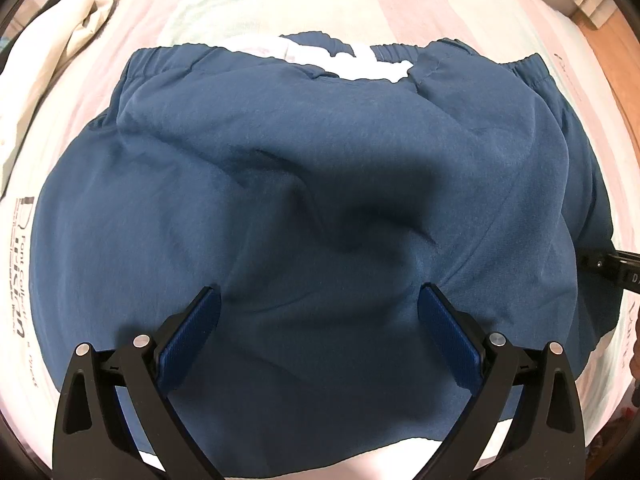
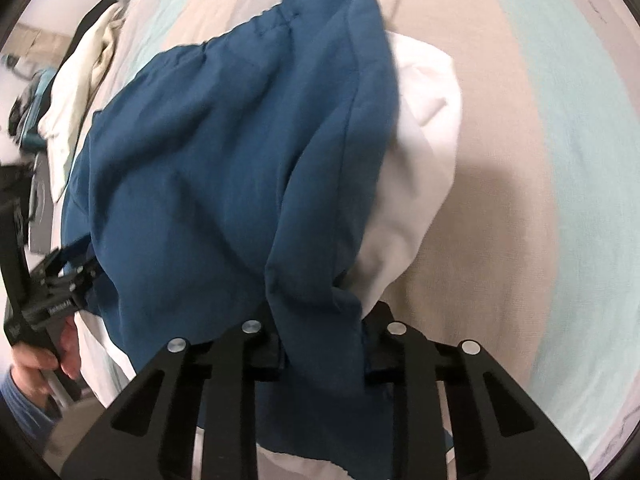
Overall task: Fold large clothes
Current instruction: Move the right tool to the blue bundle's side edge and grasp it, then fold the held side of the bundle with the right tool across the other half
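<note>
Right gripper [image 2: 320, 354]: clenched on a bunched edge of the blue shorts [image 2: 224, 152], cloth pinched between its jaws and lifted off the bed.
Left gripper [image 1: 319, 320]: released, jaws spread wide, hanging just above the flat blue cloth without touching it.
Shorts: spread on the striped bedsheet [image 2: 540, 140], running away from both tools toward the elastic waistband [image 1: 516, 68] at the far end; white lining [image 2: 416, 152] shows beside the raised fold.
Key relation: the long axis runs straight ahead of the tools, and the held edge is at the right tool's side, so the fold likely carries across toward the left tool.
Nearer hand: the right one already has the cloth.
Beside: a cream garment [image 1: 60, 56] lies well apart, far left.
</note>
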The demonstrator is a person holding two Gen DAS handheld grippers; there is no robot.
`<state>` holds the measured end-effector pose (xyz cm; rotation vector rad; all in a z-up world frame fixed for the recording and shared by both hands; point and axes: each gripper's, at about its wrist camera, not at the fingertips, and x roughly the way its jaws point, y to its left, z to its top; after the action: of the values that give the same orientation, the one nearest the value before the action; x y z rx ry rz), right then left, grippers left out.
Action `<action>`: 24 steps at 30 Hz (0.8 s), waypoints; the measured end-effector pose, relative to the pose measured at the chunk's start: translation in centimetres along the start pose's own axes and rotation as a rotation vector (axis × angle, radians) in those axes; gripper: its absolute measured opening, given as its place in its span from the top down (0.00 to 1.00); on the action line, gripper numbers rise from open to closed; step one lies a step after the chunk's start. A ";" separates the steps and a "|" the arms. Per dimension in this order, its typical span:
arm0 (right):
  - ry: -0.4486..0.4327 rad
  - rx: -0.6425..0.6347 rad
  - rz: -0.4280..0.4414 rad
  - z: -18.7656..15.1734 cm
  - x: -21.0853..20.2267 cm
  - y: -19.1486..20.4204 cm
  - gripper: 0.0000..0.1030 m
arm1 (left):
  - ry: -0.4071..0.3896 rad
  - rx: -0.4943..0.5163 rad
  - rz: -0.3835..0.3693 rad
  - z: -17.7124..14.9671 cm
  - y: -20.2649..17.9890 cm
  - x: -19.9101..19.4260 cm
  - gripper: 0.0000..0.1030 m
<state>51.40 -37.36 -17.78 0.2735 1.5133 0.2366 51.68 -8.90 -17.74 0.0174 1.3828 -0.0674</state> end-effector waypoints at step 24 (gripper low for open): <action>-0.041 0.178 -0.180 0.1 -7.8 7.0 0.87 | -0.078 0.047 -0.112 -0.9 6.5 -5.8 0.06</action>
<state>51.27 -33.21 -8.17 0.2795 1.5101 -0.0469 50.14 -2.18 -12.43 -0.0237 1.3029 -0.1925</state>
